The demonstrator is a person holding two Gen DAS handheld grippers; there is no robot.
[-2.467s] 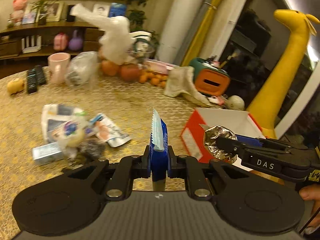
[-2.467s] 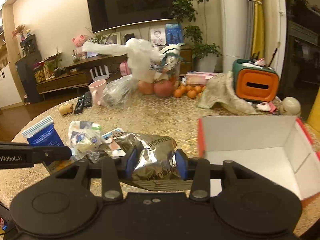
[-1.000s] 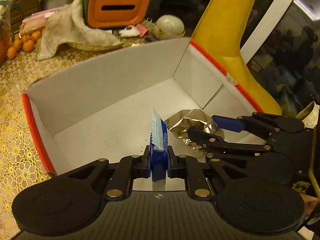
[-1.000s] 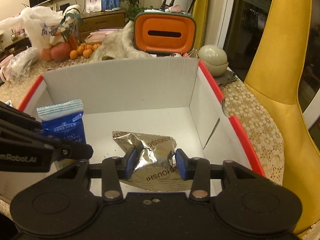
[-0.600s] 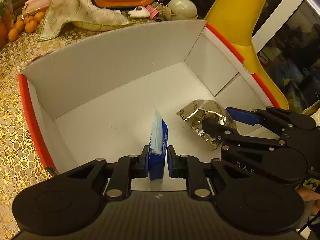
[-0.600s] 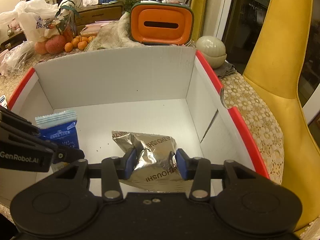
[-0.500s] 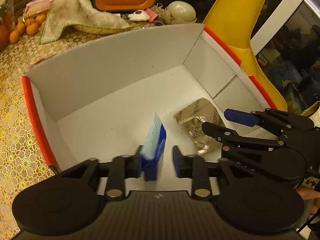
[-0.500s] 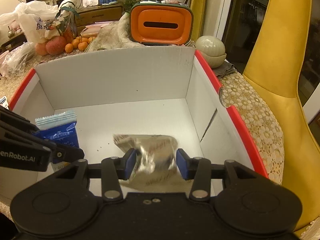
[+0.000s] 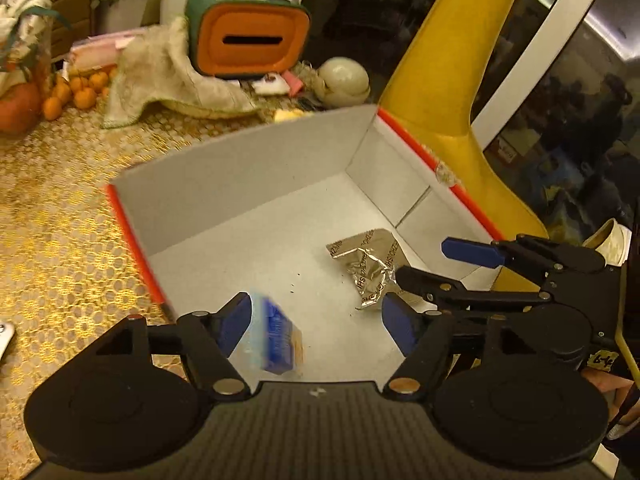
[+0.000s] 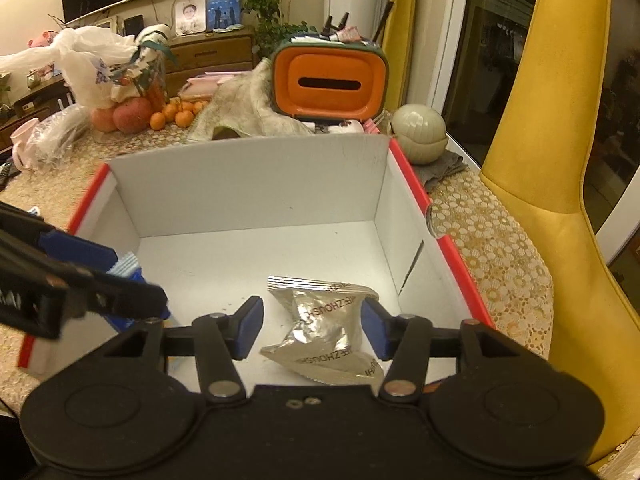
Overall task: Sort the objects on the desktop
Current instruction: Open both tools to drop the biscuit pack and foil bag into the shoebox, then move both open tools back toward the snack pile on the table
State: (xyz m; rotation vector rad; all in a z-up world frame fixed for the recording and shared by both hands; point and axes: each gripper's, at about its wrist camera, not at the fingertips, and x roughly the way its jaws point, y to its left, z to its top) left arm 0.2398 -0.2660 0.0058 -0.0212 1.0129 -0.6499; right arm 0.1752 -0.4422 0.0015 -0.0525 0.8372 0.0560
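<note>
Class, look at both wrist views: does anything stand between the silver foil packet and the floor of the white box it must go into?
Nothing visible does. The silver foil packet already lies on the floor of the white box, between the right gripper fingers, whose jaws are opening and do not press it.

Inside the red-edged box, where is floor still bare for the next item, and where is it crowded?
The box floor is bare along the back wall and in the middle, between the blue packet at the left wall and the silver packet at front right. The front is crowded: both packets plus the opening left gripper and right gripper.
</note>
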